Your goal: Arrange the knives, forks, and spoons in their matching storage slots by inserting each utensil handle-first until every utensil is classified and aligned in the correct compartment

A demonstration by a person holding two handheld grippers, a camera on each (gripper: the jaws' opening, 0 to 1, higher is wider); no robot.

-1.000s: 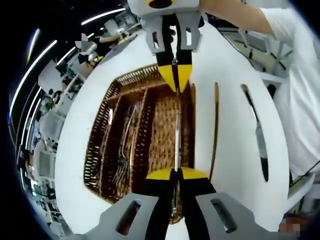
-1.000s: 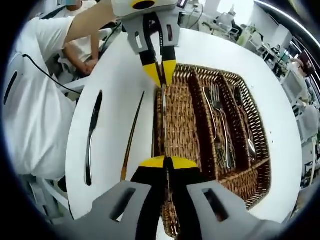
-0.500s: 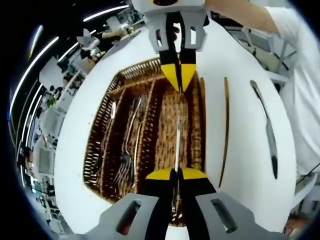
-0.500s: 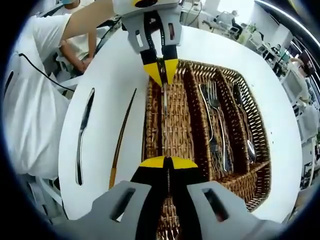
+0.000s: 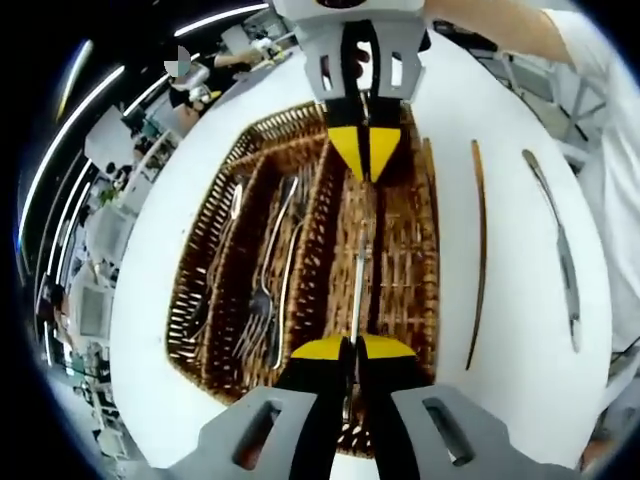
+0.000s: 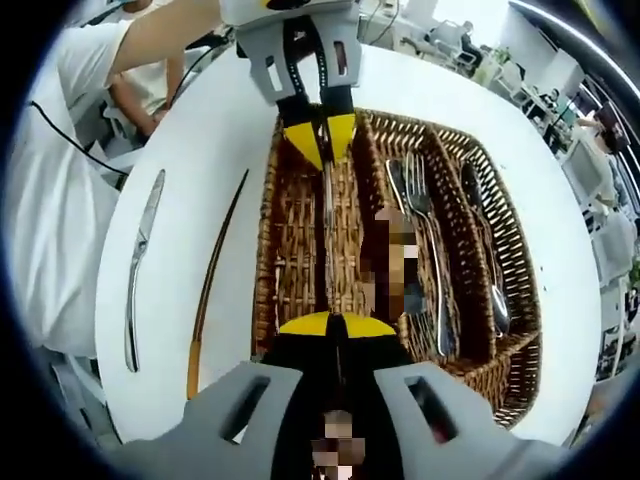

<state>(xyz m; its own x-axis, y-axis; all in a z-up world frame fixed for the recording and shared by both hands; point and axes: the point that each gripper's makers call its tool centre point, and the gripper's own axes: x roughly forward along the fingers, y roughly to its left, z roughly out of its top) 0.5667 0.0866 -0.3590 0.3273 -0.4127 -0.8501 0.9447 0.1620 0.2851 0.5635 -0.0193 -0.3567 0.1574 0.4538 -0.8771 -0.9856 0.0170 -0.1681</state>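
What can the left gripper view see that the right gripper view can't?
The left gripper view looks at the right tongs, at its top. The right gripper view looks at the left tongs instead, and has a black cable on a white shirt. Both share the basket, the held knife gripped at each end by shut tongs, the forks, and the other knife and brown stick on the white table.

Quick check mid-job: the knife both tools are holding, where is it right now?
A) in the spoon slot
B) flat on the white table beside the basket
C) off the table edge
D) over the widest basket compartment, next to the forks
D: the knife, gripped by the left tool and right tool, hangs over the wide empty compartment of the wicker basket, with the forks in the neighbouring slot.
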